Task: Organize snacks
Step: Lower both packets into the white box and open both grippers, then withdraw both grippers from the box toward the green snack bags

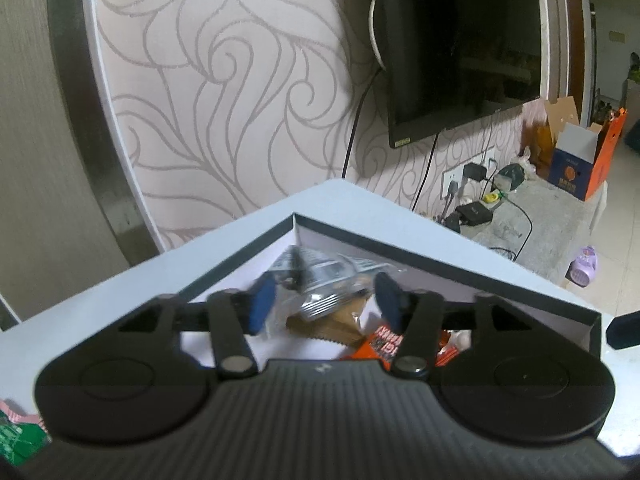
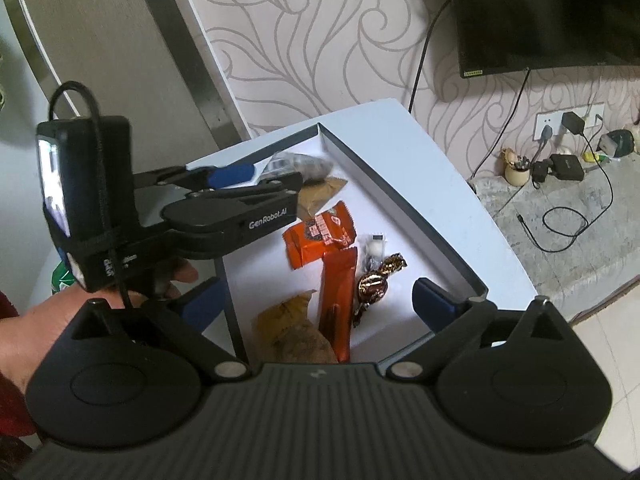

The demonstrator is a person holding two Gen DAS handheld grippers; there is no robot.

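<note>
Left wrist view: the left tongs (image 1: 326,300) hang over the far corner of the shallow black-rimmed box with a white floor (image 1: 440,258), which sits on the pale blue worktop (image 1: 100,308). Their blue pads stand apart, with nothing clamped between them. Below the gap lies a clear crinkly packet with silver and black contents (image 1: 328,276), resting partly on a tan saw-edged sachet (image 1: 324,326); an orange printed wrapper (image 1: 378,346) lies just beside that. A green packet (image 1: 18,440) shows at the lower left edge, outside the box.

Right wrist view: the right tongs (image 2: 320,300) are spread wide and empty above the near end of the box. Inside lie the orange printed wrapper, a long orange-red bar (image 2: 338,292), a gold-and-brown twisted candy (image 2: 374,282), a small clear packet with white pieces (image 2: 372,248) and a yellow-brown crumpled bag (image 2: 294,336).

Judging from this, the snacks are being gathered in the box, and the left tongs seem to be either releasing or about to take the clear packet. A next move would call for fetching the green packet off the worktop.
</note>
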